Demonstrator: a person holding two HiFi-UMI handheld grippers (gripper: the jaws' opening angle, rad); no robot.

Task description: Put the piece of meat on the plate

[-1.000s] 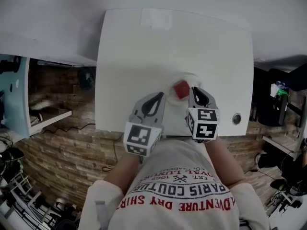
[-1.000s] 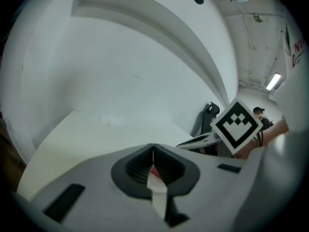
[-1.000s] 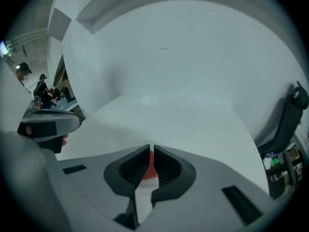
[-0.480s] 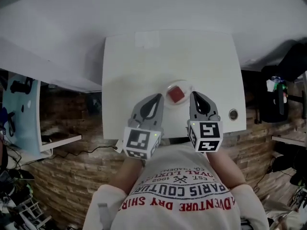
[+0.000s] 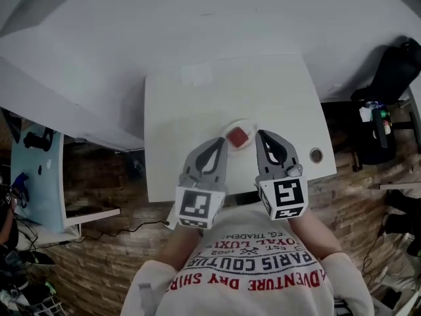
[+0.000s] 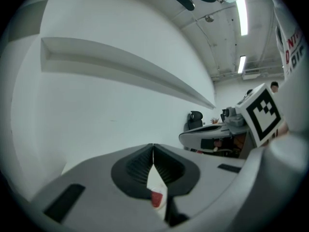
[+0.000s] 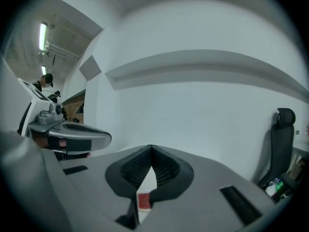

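A red piece of meat (image 5: 237, 136) lies on a small clear plate (image 5: 248, 124) near the front of the white table (image 5: 197, 117). My left gripper (image 5: 219, 140) is held high above the table's front edge, left of the plate, its jaws shut and empty. My right gripper (image 5: 260, 134) hangs just right of the plate, also shut with nothing in it. Through the closed tips the meat (image 6: 157, 197) shows far below in the left gripper view, and the meat (image 7: 144, 200) likewise in the right gripper view. Both grippers point nearly level at a white wall.
A round cable hole (image 5: 316, 155) sits at the table's right front corner. A black chair (image 5: 395, 71) and a bottle (image 5: 376, 120) stand to the right of the table. A pale blue cabinet (image 5: 36, 183) is at the left. The floor shows a brick pattern.
Both grippers have risen well above the table and tilted up toward level. The table, plate and meat now look smaller and farther away. The meat stays on the plate.
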